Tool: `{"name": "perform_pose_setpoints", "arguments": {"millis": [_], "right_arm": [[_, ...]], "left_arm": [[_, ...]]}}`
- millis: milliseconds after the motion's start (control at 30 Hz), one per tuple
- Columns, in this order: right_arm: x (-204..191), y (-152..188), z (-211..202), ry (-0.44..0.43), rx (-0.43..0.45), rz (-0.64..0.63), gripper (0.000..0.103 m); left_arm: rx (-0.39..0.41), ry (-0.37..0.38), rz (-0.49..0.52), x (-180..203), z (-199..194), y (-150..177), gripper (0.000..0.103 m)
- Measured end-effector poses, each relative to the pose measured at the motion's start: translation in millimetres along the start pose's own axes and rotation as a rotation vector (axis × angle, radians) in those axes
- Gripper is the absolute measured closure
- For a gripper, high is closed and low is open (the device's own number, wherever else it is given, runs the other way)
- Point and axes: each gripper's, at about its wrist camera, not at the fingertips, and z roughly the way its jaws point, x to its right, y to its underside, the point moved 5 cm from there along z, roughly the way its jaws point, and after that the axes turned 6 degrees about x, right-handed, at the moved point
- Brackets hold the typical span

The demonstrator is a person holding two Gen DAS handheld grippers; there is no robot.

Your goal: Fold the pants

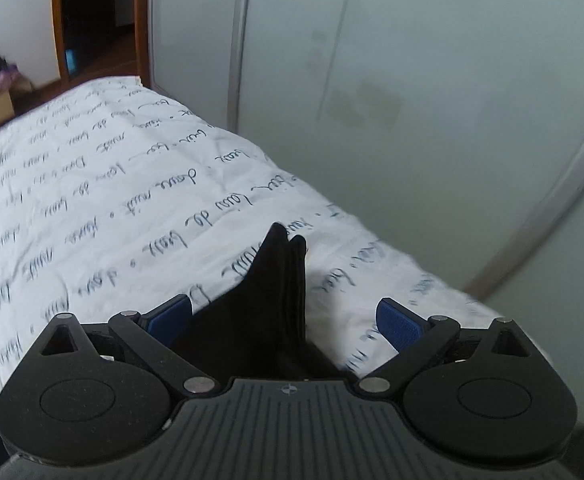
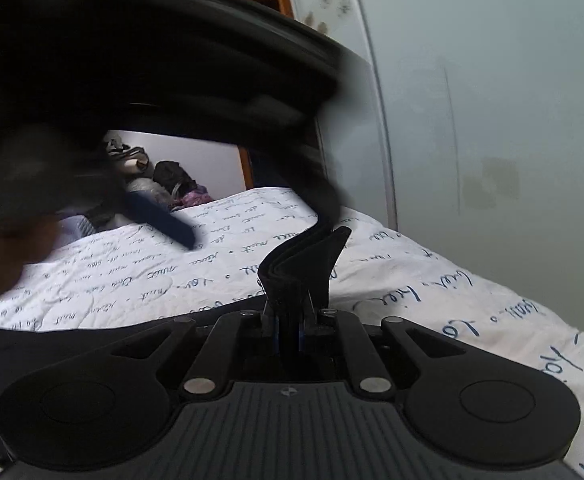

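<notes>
Clamped by right hand-held gripper [image 2: 287,320] at lower centre: black pants [image 2: 304,256], rising toward upper left above the bed [image 2: 432,292]; between spread-apart fingers of left hand-held gripper [image 1: 287,316], unpinched.

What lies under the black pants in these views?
Under the black pants is the white script-printed bedcover. The right gripper pinches a fold; the left gripper is open around the fabric. Anything beneath the cloth is hidden.

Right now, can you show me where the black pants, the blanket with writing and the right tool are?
black pants [image 2: 292,272]: right wrist view, bunched fabric above the tool.
blanket with writing [image 1: 91,200]: left wrist view, bare printed top.
right tool [image 2: 287,332]: right wrist view, between its closed fingertips.
</notes>
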Motion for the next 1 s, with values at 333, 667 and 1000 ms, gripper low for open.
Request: {"name": "perform_pose_setpoints", "arguments": {"millis": [333,667,1000], "right_arm": [[-15,1,-3,-0.046,-0.002,-0.084,0.095],[-69,3,-21,-0.206,-0.049,-0.175,0.095],[-199,30,-35,-0.545,-0.208,-0.168,0.095]], "left_arm": [[-0.109,-0.063,-0.068,-37,27,16,0.078],[0.002,-0.078,-0.259,-104,-52,53,0.094],[-0.036,-0.215,-0.530,-237,-144,143,0.094]]}}
